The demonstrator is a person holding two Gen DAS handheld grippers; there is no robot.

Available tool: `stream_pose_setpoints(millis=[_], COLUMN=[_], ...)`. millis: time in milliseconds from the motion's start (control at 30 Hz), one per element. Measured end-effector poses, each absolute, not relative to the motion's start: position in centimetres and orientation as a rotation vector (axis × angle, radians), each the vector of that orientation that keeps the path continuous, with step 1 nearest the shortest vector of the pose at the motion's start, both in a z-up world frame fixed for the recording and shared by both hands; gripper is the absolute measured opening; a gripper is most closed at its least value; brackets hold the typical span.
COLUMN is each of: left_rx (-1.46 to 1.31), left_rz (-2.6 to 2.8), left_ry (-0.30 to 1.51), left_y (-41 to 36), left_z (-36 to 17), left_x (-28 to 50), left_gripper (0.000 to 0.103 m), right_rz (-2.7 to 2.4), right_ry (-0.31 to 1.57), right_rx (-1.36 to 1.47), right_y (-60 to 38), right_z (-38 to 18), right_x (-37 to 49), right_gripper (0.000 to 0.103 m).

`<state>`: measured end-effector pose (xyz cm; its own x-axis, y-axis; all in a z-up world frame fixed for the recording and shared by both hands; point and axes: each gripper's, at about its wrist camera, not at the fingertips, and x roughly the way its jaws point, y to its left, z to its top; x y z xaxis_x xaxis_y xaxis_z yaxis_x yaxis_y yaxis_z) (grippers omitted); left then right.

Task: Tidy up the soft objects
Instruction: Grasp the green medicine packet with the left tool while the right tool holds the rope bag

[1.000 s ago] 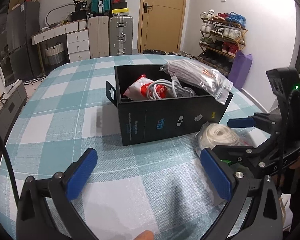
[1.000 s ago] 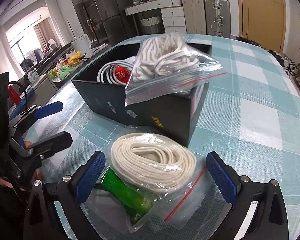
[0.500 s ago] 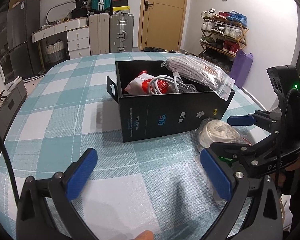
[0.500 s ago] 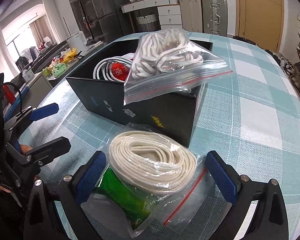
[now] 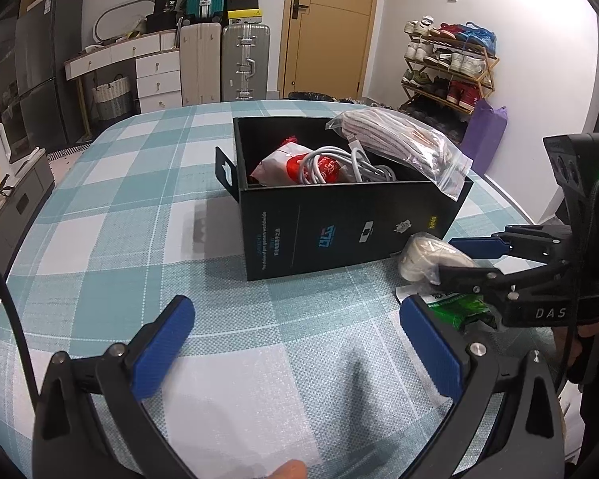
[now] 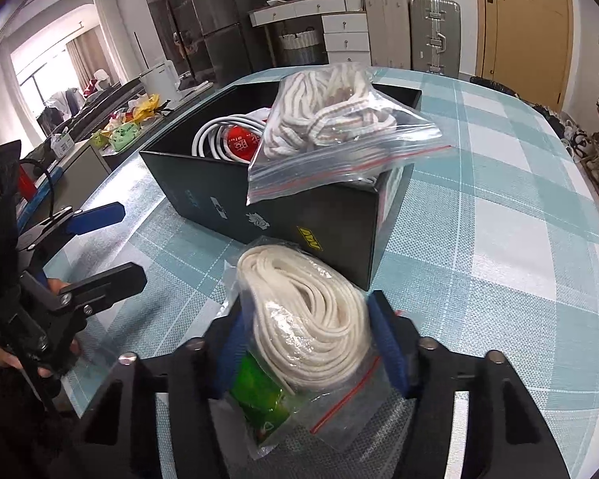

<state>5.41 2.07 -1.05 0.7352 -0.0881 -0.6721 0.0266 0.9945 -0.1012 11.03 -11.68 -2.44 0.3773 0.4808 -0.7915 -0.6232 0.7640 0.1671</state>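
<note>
left gripper (image 5: 295,343): jaws wide, nothing between them, over bare tablecloth (image 5: 100,239) in front of the box
right gripper (image 6: 309,329): jaws closing, pads squeezing the rope bag (image 6: 303,311), on the cloth just beside the box's near corner
box (image 5: 339,231): already holds a red pouch (image 5: 295,163), white cable (image 5: 363,163) and, overhanging the rim, a striped-rope bag (image 5: 399,139)
left: rope bag likely the last one, needs lifting in

Two fisheye wrist views angled down at one checked table, both facing a black box (image 5: 351,215).

The left-wrist camera looks from the box's long printed side, a little way back, toward the door (image 5: 331,28) beyond the box. The right-wrist camera sits close to the box's near corner (image 6: 373,239), facing the window (image 6: 48,76) beyond it. Both views share the box, the tablecloth (image 5: 139,183), and each other's gripper beside the box.
</note>
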Motion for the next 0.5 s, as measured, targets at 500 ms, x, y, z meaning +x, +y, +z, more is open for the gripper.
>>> stream_pose_setpoints(millis=[500], left_rx=[-0.069], left_rz=[-0.101], left_ry=[0.771], left_y=[0.6], left_z=[-0.7], left_x=[5.5], left_gripper=[0.103], right_rz=[0.746], right_ry=[0.916], right_rx=[-0.168], right_y=[-13.8], right_z=[-0.3], right_x=[9.8], right_gripper=[0.037])
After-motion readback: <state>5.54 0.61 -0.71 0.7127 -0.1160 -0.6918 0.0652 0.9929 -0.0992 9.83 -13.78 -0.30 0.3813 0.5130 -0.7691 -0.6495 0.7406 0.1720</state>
